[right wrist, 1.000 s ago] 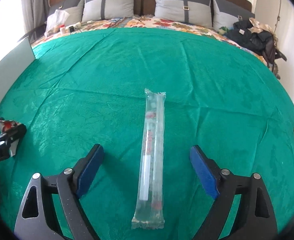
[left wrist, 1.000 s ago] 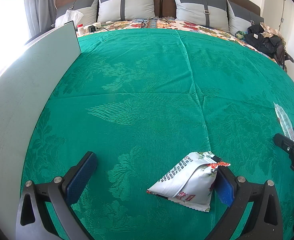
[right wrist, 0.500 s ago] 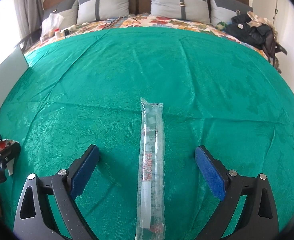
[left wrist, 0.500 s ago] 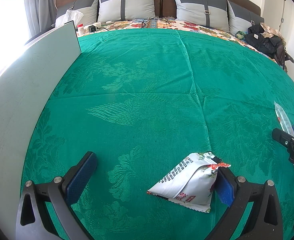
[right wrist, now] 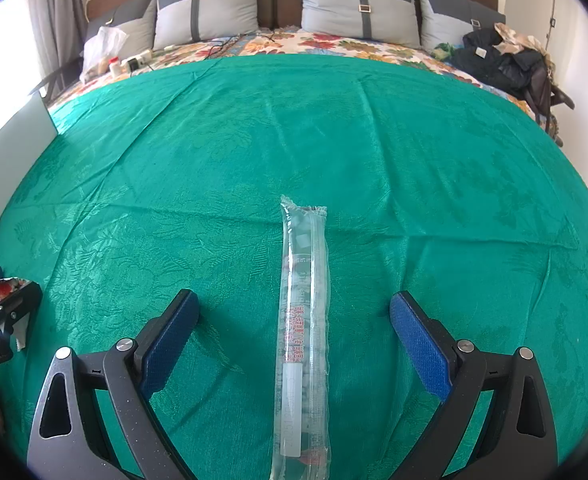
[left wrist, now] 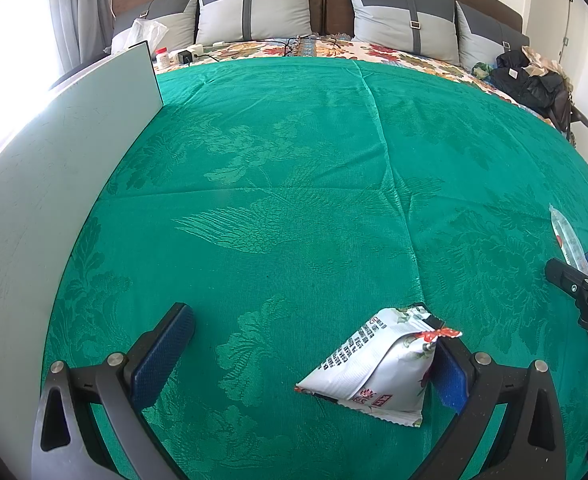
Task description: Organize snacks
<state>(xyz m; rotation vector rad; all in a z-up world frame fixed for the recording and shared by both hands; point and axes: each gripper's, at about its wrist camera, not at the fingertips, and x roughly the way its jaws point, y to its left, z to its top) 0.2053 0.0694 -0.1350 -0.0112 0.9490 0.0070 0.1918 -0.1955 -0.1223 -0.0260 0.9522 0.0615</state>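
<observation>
Green patterned bedspread [left wrist: 294, 184] is stretching out ahead of me, running up to a row of grey pillows [left wrist: 254, 12] and a brown headboard. No box or basket is showing in either view, so the snacks are lying loose on the cloth.

Starting at the far left, a pale flat board [left wrist: 54, 168] is standing on edge along the bedspread, walling off that side. Beyond its far end a clear plastic bag [left wrist: 148, 32], a small white jar with a red lid [left wrist: 162, 56] and some chargers and cables are sitting on the floral sheet.

My left gripper [left wrist: 306, 356] is hanging wide open, and the white snack packet [left wrist: 378, 368] is lying between its fingers, pressed up against the right-hand pad and well apart from the left-hand one. Its crimped top, with a red tip, is pointing up and to the right; its broad base is lying toward the lower left.

Moving right, my right gripper [right wrist: 294, 328] is also standing fully open over the long clear tube packet [right wrist: 304, 320], which is resting flat on the bedspread midway between the pads, touching neither. Its long axis is running straight away from me toward the pillows.

Far right, a heap of dark clothes and bags [right wrist: 506, 60] is piling up at the bed's corner.
</observation>
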